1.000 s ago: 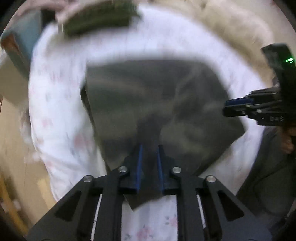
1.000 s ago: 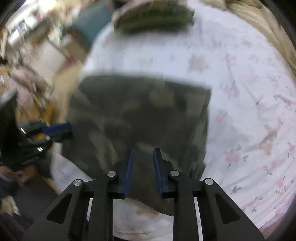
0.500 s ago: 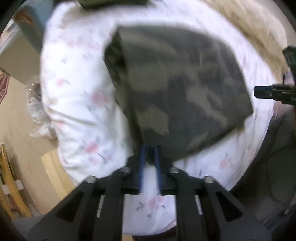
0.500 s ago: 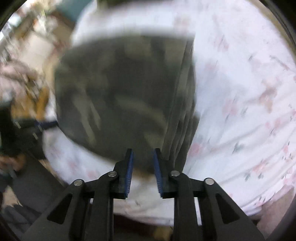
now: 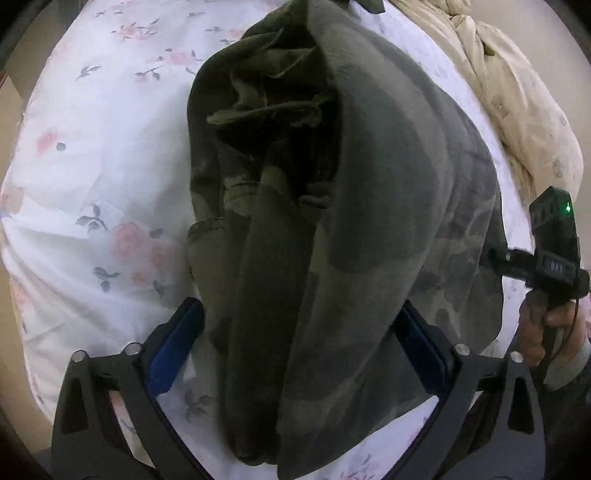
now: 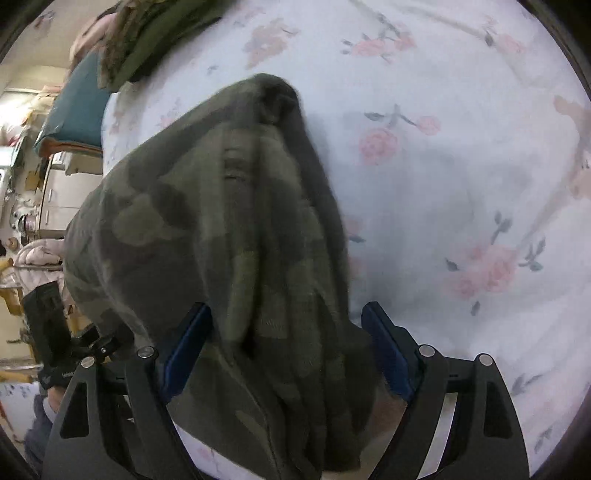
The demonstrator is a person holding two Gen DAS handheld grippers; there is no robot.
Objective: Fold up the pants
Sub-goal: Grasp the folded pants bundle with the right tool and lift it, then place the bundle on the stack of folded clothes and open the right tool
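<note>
White bed sheet with pink flower print [image 5: 92,177] fills both views; cluttered room with a teal cushion [image 6: 74,114] past its edge at 10 o'clock in the right view. We see the folded green camouflage fleece pants [image 5: 351,229] lying on the sheet, bundle running from 12 to 6 o'clock through the left wrist view, layered open edges facing 10 o'clock. Left tool [image 5: 299,354] jaws have just been opening; they stand spread wide, near end of the pants between the blue pads, no pinch visible. Right tool [image 6: 286,350] same: jaws just opened, spread, pants [image 6: 229,236] end between them, pads not pressing. In the left view the right tool body sits at 3 o'clock, a hand [image 5: 546,332] on its grip. Second folded camouflage garment [image 6: 147,33] at 11 o'clock in the right view, well apart. Cream quilted blanket [image 5: 517,92] at 2 o'clock in the left view.
</note>
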